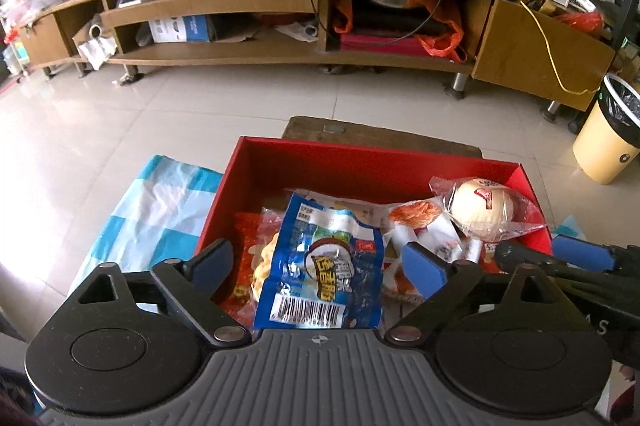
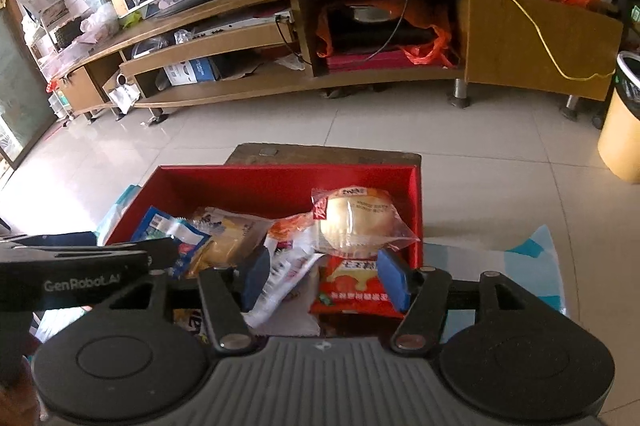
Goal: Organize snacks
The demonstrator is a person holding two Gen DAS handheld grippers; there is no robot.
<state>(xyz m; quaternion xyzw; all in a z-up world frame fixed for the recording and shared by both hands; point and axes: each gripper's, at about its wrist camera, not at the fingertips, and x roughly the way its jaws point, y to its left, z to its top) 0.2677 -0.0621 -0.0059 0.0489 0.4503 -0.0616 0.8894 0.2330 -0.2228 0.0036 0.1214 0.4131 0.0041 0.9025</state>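
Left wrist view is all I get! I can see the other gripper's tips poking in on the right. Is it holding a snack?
Observer: No. The right gripper is open and its pads are not squeezing anything.
Operator: What's between its fingers, then?
Observer: A red-orange packet lying flat, just in front of the bagged bun.
Operator: Is something hiding behind my blue packet?
Observer: Yes, a yellowish cake in a clear wrapper, right beside the blue packet.
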